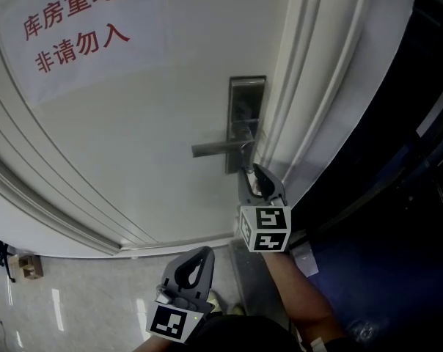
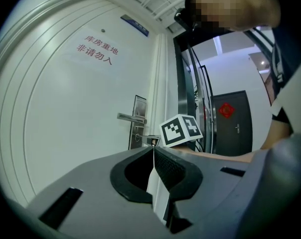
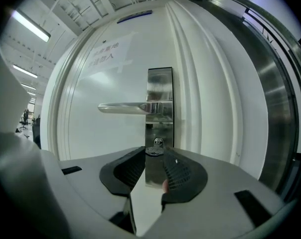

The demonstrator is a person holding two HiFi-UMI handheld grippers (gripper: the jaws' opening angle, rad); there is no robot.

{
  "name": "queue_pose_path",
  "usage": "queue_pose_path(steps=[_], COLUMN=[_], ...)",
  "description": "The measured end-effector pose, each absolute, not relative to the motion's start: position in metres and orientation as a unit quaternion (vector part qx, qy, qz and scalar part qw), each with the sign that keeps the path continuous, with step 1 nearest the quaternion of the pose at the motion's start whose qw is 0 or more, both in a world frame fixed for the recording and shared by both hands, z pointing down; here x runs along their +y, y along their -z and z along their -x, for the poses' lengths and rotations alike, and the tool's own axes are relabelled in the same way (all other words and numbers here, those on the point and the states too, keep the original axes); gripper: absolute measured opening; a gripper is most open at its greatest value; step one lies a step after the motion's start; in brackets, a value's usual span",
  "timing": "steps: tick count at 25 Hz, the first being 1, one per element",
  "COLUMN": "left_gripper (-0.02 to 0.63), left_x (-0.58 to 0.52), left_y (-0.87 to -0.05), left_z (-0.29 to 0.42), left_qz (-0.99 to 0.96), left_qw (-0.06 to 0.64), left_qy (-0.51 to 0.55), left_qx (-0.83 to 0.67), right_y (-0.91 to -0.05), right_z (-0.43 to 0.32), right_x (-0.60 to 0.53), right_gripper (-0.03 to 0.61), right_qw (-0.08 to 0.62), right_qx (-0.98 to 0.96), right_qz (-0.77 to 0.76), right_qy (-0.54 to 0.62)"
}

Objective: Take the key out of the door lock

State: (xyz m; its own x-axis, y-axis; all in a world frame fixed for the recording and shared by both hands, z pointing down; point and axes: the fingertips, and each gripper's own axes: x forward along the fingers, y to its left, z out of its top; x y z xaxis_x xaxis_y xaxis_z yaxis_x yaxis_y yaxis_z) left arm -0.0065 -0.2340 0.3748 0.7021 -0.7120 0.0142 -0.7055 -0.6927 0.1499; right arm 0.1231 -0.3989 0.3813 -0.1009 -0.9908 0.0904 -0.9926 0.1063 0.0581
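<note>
My right gripper (image 1: 256, 174) is up at the white door (image 1: 133, 145), its fingers pinching the dark head of the key (image 3: 154, 153). The key sits in the cylinder of the steel lock plate (image 3: 160, 83), just below the lever handle (image 3: 123, 107). My left gripper (image 2: 153, 148) hangs lower, away from the door, with its fingers pressed together and holding nothing.

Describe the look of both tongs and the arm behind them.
The left tongs and right tongs are grey wedge-shaped shells with black, ridged inner pads that taper to a point. Each carries a white cube printed with black square markers. The right forearm is bare; no cables show.
</note>
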Motion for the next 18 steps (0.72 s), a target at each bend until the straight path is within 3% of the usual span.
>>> queue_pose_path(steps=[18], left_gripper=[0.009], left_x=[-0.19], left_y=[-0.361], left_z=[-0.021], left_qz=[-0.924], left_qw=[0.054], left_qy=[0.028], left_qx=[-0.377], right_y=[-0.35], right_z=[-0.117], right_x=[-0.296], right_gripper=[0.118], right_qw=[0.017], right_qx=[-0.779], right_qz=[-0.627], right_qy=[-0.002])
